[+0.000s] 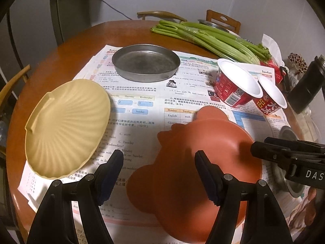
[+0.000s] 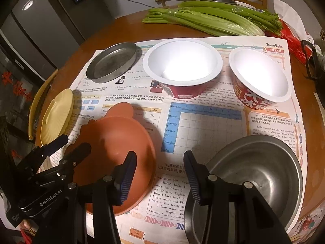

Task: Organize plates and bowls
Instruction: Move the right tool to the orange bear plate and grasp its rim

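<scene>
Spreading under everything, the round wooden surface (image 1: 61, 46) carries a sheet of printed newspaper (image 2: 203, 126), and all the dishes sit on that sheet. Far beyond both tongs, at the back edge, lies a bundle of celery (image 2: 203, 20).

Largest of the dishes is the steel bowl (image 2: 262, 170), just ahead and to the right of the right tongs (image 2: 160, 174), whose right finger overlaps its near rim in the right wrist view — contact cannot be told. The right tongs stand wide, holding nothing.

The orange bear-shaped plate (image 1: 193, 148) lies directly under and ahead of the left tongs (image 1: 159, 172), which are also spread wide and empty, hovering above it; in the right wrist view this plate sits just left of the right tongs. Left of the left tongs, the cream shell-shaped plate (image 1: 67, 128) lies tilted, its near edge over the paper's border.

Well ahead of the left tongs rests the shallow metal pan (image 1: 145, 63). To its right, two red paper bowls stand just beside each other — the larger paper bowl (image 2: 182, 67) and the smaller paper bowl (image 2: 260, 77) — both white inside.
</scene>
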### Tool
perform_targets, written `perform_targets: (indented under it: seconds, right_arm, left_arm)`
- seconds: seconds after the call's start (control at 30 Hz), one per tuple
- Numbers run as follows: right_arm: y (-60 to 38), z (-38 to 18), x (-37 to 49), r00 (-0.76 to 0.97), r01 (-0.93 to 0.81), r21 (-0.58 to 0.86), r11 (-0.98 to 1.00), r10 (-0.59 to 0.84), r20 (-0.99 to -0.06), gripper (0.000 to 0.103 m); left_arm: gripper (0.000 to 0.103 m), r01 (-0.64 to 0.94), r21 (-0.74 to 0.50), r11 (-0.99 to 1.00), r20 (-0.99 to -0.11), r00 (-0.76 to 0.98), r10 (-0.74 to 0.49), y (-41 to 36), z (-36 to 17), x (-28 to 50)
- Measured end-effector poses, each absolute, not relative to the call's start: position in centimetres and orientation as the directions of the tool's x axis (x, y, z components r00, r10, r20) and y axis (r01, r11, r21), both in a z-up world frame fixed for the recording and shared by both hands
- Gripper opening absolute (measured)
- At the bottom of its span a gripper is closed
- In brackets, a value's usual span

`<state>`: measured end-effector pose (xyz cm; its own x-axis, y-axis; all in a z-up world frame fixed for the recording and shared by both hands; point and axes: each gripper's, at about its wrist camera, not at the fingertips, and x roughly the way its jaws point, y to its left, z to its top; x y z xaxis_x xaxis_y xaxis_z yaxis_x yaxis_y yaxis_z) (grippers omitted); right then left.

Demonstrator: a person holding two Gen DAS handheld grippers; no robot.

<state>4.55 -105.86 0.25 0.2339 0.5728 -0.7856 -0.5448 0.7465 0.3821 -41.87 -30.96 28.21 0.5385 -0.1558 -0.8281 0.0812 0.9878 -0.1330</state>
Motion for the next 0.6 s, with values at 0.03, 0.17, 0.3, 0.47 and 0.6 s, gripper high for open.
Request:
perform_targets:
  seconds: [0.03,0.17,0.3,0.47,0.6]
  right_arm:
    - [-105.7,0.2,4.7,0.229,-0.54,0.387,0.748,0.573,-0.787,0.048]
    - [-105.1,-0.4,4.9,0.202,-0.544,0.387,0.745,0.564,-0.801,0.048]
    - [-104.5,-0.8,5.0,0.186,-0.545,0.384,0.745,0.555,-0.811,0.048]
    - [-104.2,-0.8,5.2,0.188,-0.544,0.383,0.747,0.553,-0.811,0.048]
    - [-104.0,-0.8,5.2,0.191,-0.556,0.368,0.745,0.546,-0.816,0.048]
  left_arm:
    - [0.074,0.084,-0.134,0.987,-0.83,0.534,-0.159,-31.0,28.1,-41.7]
    - [0.074,0.089,-0.132,0.987,-0.837,0.523,-0.159,-31.3,27.9,-41.4]
    - [0.074,0.091,-0.139,0.986,-0.842,0.513,-0.166,-31.2,27.6,-41.1]
    - [0.074,0.096,-0.143,0.985,-0.849,0.499,-0.172,-31.3,27.3,-40.9]
    - [0.074,0.107,-0.139,0.985,-0.858,0.484,-0.173,-31.7,26.9,-40.6]
